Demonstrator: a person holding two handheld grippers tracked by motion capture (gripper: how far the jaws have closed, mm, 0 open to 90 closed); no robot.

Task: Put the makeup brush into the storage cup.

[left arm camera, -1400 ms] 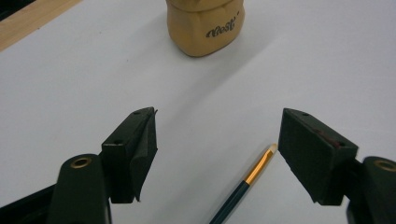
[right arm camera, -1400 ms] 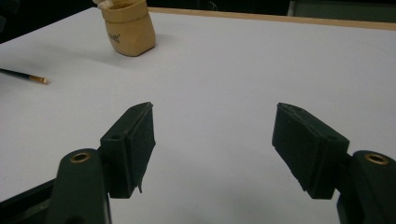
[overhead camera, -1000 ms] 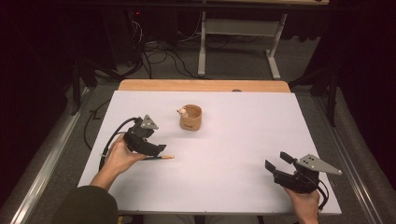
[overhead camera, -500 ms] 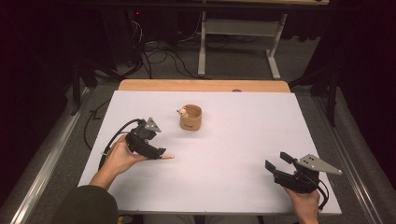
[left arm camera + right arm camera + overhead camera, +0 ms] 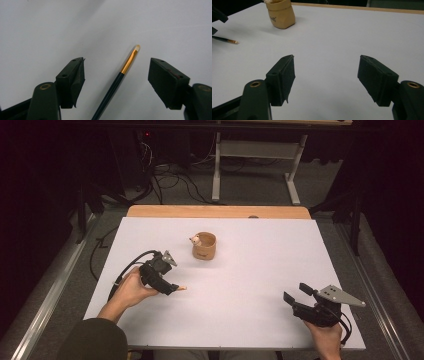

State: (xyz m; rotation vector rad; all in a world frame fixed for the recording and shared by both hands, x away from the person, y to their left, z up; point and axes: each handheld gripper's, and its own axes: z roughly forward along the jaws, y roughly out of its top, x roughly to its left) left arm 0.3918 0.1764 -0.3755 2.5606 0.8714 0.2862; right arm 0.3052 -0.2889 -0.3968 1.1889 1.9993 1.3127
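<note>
A thin brush [image 5: 125,68] with a dark handle, gold ferrule and pale tip lies flat on the white table. My left gripper [image 5: 116,63] is open, one jaw on each side of the brush without touching it. In the high view the left gripper [image 5: 169,287] sits at the table's left, and the brush tip [image 5: 182,288] pokes out past it. My right gripper [image 5: 295,292] rests near the front right corner, open and empty, as the right gripper view [image 5: 325,60] confirms. A tan cup [image 5: 204,246] stands upright at mid-table with something pale in it.
The white tabletop [image 5: 260,265] has a wooden strip [image 5: 220,211] along its far edge. From the right gripper view the cup [image 5: 280,13] and the brush [image 5: 227,40] lie far off to the left. Cables and a metal stand sit on the floor beyond the table.
My left gripper has edged slightly right and nearer over the brush. The right gripper and the cup have not moved.
</note>
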